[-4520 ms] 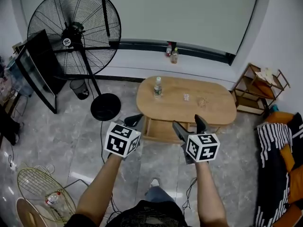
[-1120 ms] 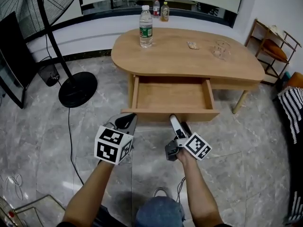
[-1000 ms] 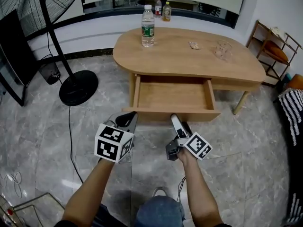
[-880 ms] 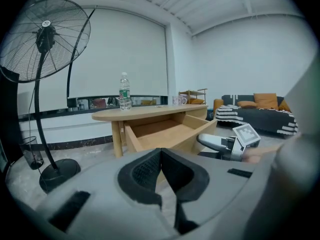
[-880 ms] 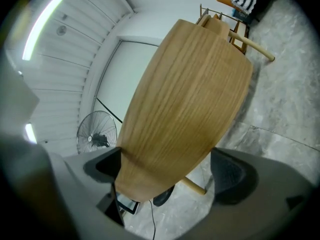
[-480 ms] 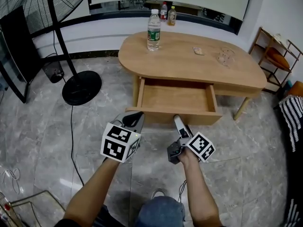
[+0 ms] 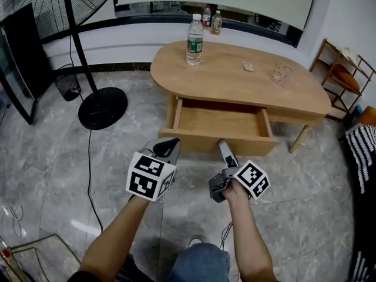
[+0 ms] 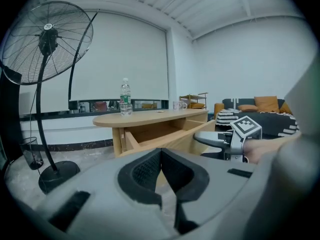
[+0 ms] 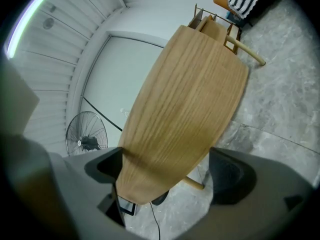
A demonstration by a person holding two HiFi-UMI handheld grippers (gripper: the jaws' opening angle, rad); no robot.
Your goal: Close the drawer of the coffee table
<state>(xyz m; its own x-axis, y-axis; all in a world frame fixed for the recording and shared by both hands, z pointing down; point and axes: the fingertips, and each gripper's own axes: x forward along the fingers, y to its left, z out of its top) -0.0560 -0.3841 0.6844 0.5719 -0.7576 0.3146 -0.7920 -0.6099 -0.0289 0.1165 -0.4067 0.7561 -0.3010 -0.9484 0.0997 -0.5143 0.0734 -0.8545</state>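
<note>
The oval wooden coffee table (image 7: 235, 81) has its drawer (image 7: 220, 122) pulled out toward me, with nothing in it. My right gripper (image 7: 224, 151), rolled on its side, points at the drawer's front panel (image 7: 200, 141) and is at or just short of it. In the right gripper view that panel (image 9: 185, 109) fills the wide gap of the open right gripper (image 9: 167, 171). My left gripper (image 7: 167, 148) hovers left of it, short of the drawer, with its pads (image 8: 161, 156) pressed together on nothing. The left gripper view shows the open drawer (image 8: 165, 134) ahead.
A water bottle (image 7: 194, 32), a glass (image 7: 282, 73) and a small item (image 7: 249, 67) stand on the tabletop. A pedestal fan's base (image 7: 103, 107) sits on the marble floor at the left. A wooden rack (image 7: 341, 75) stands at the right.
Since 4.5 s ago I have come up close to the table and the right gripper has rolled onto its side. Over the last second both grippers crept slightly nearer the drawer front.
</note>
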